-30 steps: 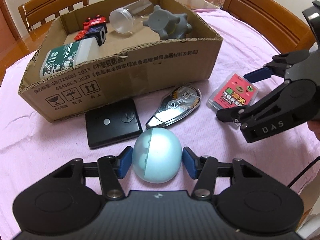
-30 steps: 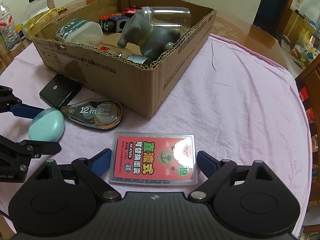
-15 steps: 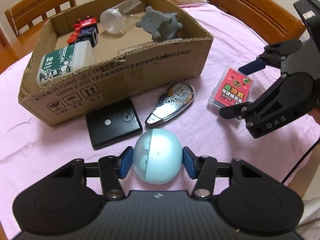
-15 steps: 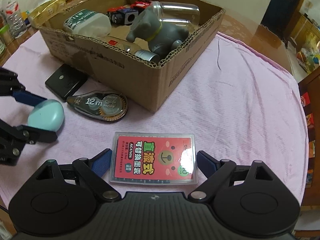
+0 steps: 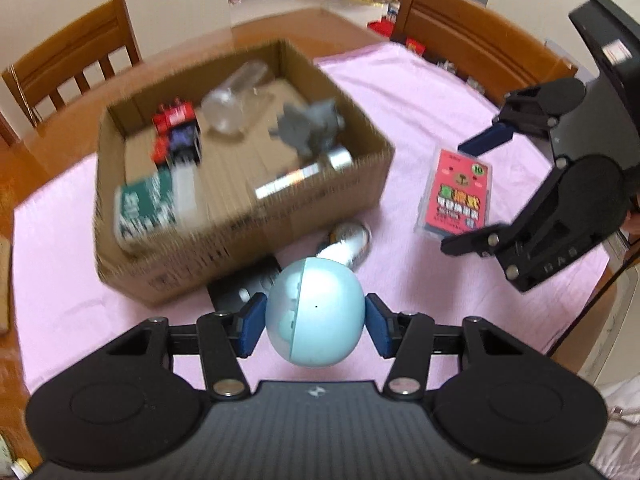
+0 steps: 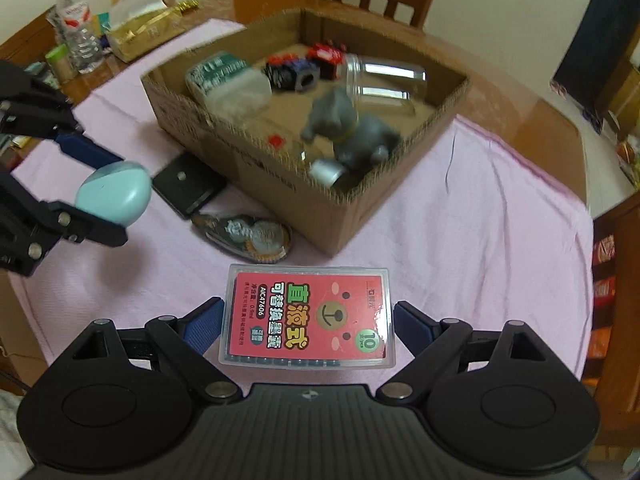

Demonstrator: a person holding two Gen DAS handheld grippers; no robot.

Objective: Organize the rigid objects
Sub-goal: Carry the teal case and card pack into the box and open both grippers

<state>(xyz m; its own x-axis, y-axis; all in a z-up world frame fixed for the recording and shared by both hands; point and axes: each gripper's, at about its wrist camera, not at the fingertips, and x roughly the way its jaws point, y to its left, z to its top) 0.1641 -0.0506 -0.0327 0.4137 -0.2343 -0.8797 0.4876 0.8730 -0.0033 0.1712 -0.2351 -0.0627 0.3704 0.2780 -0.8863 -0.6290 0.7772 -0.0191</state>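
The pale blue egg (image 5: 315, 313) is clamped between the pads of the left gripper (image 5: 315, 322) and held clear of the pink cloth (image 5: 420, 92), near the cardboard box (image 5: 320, 204). The red refill case (image 6: 308, 318) is bracketed by the right gripper (image 6: 307, 326); contact cannot be judged, though the case appears to be lifted. A tape dispenser (image 6: 248, 236) is seen beside the box.
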